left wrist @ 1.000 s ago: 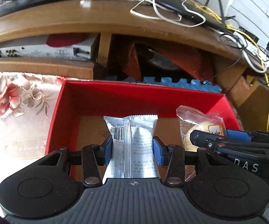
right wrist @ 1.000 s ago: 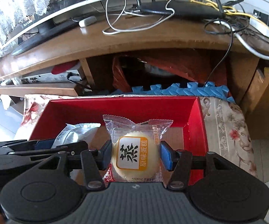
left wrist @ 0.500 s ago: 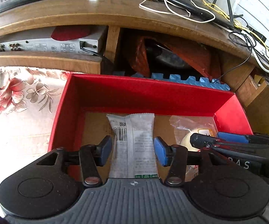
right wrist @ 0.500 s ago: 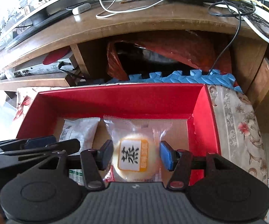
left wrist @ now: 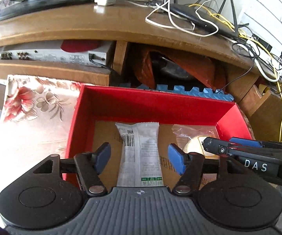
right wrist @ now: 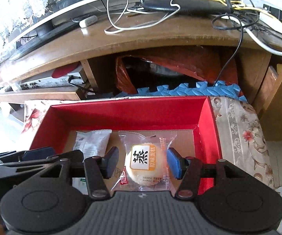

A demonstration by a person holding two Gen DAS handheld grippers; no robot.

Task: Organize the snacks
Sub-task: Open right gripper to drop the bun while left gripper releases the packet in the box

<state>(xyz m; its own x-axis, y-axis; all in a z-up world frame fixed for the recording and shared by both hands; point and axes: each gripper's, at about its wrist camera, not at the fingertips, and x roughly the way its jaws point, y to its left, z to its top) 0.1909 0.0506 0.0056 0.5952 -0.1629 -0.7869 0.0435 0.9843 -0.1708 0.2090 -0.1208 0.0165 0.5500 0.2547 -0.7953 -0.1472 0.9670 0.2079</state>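
A red box (left wrist: 156, 105) with a brown floor stands on a floral cloth. A silver-white snack packet (left wrist: 141, 152) lies flat on the box floor between the spread fingers of my left gripper (left wrist: 140, 156), which is open and apart from it. A clear-wrapped round yellow cake (right wrist: 143, 164) lies flat on the floor of the red box (right wrist: 129, 115), to the right of the silver packet (right wrist: 93, 143). My right gripper (right wrist: 142, 163) is open around the cake without touching it. The cake (left wrist: 193, 146) and the right gripper (left wrist: 238, 150) also show in the left wrist view.
A floral cloth (left wrist: 33, 117) covers the surface on both sides of the box (right wrist: 238, 137). Behind it are a blue foam mat (right wrist: 189, 91), a wooden TV stand (left wrist: 101, 25) with cables and a router (right wrist: 186, 5), and a red bag under it (left wrist: 180, 68).
Both grippers opened and let go of their snacks, which now lie flat on the box floor. Both grippers have drawn back and up a little.
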